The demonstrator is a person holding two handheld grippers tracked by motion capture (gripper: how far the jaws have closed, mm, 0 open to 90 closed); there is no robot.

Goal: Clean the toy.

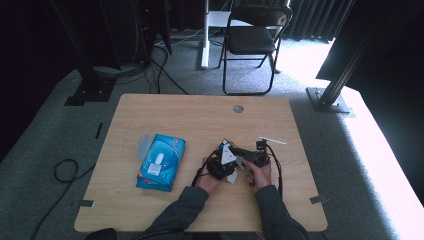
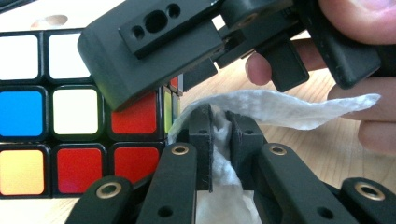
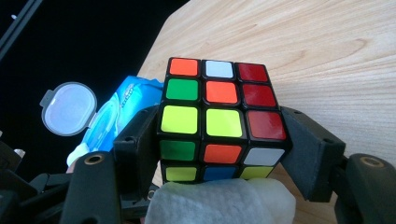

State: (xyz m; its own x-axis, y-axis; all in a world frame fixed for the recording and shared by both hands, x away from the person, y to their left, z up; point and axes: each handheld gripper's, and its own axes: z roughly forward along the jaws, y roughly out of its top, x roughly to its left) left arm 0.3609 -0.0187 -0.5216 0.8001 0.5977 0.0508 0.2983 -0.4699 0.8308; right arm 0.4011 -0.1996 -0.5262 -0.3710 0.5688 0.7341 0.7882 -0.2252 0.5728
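Two grippers meet near the middle of the wooden table (image 1: 165, 110), just ahead of the person's hands. In the right gripper view, the right gripper (image 3: 219, 154) has its jaws clamped on a scrambled puzzle cube (image 3: 217, 121), one black pad pressed against each side of the cube's lower rows, so the cube sits lifted between them with its orange, white, red, green and yellow stickers facing the camera. A folded white wipe (image 3: 219, 200) lies against the cube's bottom edge there, touching the lowest row of stickers. In the left gripper view, the left gripper (image 2: 219, 140) has its jaws drawn nearly together, pinching that white wipe (image 2: 280, 107) between the two pads; the cloth bunches in the narrow gap and trails off to the right toward the fingers (image 2: 373, 116) of the other hand. The cube (image 2: 56, 116) stands just beside the left jaws in that view, showing white, blue, yellow and red squares, with the black body of the right gripper reaching across its upper corner. From the high view, the left gripper (image 1: 223, 162) and the right gripper (image 1: 252, 157) are close together, almost touching. Well to the left on the table lies a blue pack of wet wipes (image 1: 161, 162) with its clear lid (image 3: 68, 108) flipped open.
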